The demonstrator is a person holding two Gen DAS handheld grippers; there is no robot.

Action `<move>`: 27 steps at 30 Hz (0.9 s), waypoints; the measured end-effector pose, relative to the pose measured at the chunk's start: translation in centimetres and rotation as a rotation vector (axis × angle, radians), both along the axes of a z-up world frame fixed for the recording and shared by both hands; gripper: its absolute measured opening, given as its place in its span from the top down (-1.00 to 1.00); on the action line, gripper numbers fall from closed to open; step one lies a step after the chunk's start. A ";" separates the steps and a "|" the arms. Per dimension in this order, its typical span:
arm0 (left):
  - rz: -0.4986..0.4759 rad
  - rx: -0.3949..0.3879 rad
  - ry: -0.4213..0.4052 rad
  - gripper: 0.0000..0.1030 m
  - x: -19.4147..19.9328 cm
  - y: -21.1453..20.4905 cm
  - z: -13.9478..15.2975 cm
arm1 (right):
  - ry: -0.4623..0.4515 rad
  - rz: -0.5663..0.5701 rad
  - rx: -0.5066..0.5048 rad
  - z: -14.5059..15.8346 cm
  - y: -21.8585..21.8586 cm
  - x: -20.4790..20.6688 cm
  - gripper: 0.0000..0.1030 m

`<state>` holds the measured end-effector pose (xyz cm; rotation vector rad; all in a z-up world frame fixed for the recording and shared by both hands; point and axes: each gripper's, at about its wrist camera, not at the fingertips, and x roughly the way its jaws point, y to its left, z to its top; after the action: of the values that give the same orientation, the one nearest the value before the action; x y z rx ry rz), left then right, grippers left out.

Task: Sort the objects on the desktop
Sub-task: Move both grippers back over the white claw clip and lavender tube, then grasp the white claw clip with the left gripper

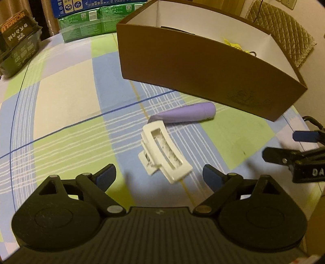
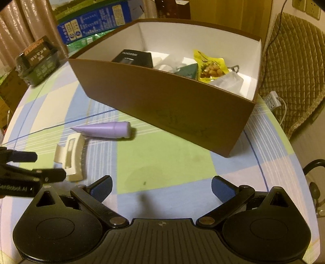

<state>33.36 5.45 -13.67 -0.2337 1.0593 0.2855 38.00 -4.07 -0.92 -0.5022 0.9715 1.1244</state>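
1. One round table (image 2: 162, 168) under a checked cloth of green, blue and cream, crossed by thin blue lines, carries everything.
2. Brown box (image 2: 172, 113), white inside, open top, stands on the far half of the table. Inside it: a black carton (image 2: 134, 57), a yellow snack packet (image 2: 210, 66), a dark green item and some white wrapping.
3. Left gripper (image 1: 159, 175) low over the cloth, fingers spread wide, holding nothing. The white clip lies between and just ahead of its blue-padded fingertips (image 1: 105, 175); whether a pad touches it I cannot tell.
4. Right gripper (image 2: 161, 188) hovers over a bare green check, fingers wide apart, empty. Seen from the left wrist camera it sits at the right edge, near the box corner.
5. Purple tube (image 1: 182, 115) lies flat on the cloth just in front of the box's near wall, flat crimped end toward the clip, cap end away from it.
6. White hair clip (image 1: 164, 150) lies on its side on the cloth, one end touching or just beside the tube's crimped end.
7. Beyond the table: blue and green cartons (image 1: 91, 18), a dark pack (image 1: 18, 42) at the far left edge, a quilted chair cover (image 2: 294, 67).
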 end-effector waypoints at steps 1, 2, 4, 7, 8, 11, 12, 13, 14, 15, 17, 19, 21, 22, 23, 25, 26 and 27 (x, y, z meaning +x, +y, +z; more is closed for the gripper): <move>0.003 0.001 0.004 -0.73 0.4 0.1 -0.2 | 0.001 -0.002 -0.002 -0.1 0.0 0.2 -0.96; 0.004 0.001 0.007 -0.73 0.7 0.3 -0.5 | 0.003 -0.006 -0.005 -0.3 0.0 0.5 -0.96; 0.006 -0.003 0.012 -0.72 1.3 0.5 -0.9 | 0.006 -0.010 -0.009 -0.5 0.0 0.9 -0.96; 0.006 0.005 0.022 -0.69 2.2 0.7 -1.5 | 0.009 -0.019 -0.017 -0.9 0.1 1.6 -0.96; 0.005 0.010 0.027 -0.67 2.6 0.8 -1.7 | 0.011 -0.022 -0.017 -1.0 0.2 1.7 -0.96; 0.005 0.024 0.051 -0.58 3.4 1.0 -2.7 | 0.022 -0.019 -0.017 -1.3 0.4 2.1 -0.96; 0.008 0.030 0.060 -0.56 3.6 1.1 -2.9 | 0.026 -0.014 -0.014 -1.4 0.6 2.2 -0.96; 0.009 0.037 0.070 -0.50 3.8 1.2 -3.2 | 0.029 -0.006 -0.010 -1.4 0.7 2.2 -0.96; 0.009 0.043 0.072 -0.43 3.9 1.3 -3.3 | 0.032 0.004 -0.007 -1.5 0.9 2.2 -0.96; 0.009 0.049 0.076 -0.40 4.0 1.5 -3.5 | 0.036 0.018 -0.002 -1.6 1.1 2.1 -0.96; 0.010 0.062 0.079 -0.22 4.1 2.0 -3.6 | 0.043 0.048 0.007 -1.8 1.7 1.8 -0.96; 0.012 0.061 0.069 0.00 4.1 2.5 -3.5 | 0.050 0.091 0.019 -2.0 2.5 1.3 -0.96; 0.010 0.058 0.061 0.22 3.8 3.2 -3.3 | 0.050 0.143 0.034 -2.0 3.3 0.6 -0.96; 0.012 0.065 0.063 0.23 3.6 3.4 -3.2 | 0.042 0.174 0.045 -2.0 3.8 0.3 -0.96; 0.014 0.079 0.066 0.24 3.3 3.6 -3.1 | 0.032 0.201 0.054 -2.0 4.2 -0.1 -0.96; 0.024 0.101 0.070 0.25 2.6 4.2 -3.1 | 0.009 0.257 0.074 -2.2 5.1 -0.9 -0.96; 0.037 0.106 0.071 0.25 2.1 4.6 -3.0 | -0.001 0.285 0.082 -2.3 5.5 -1.3 -0.96; 0.050 0.107 0.073 0.25 1.6 5.1 -2.9 | -0.013 0.311 0.091 -2.3 5.9 -1.6 -0.96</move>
<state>34.97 10.58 -16.61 -0.1548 1.1079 0.3969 36.37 1.81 -3.26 -0.5996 0.8449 1.4354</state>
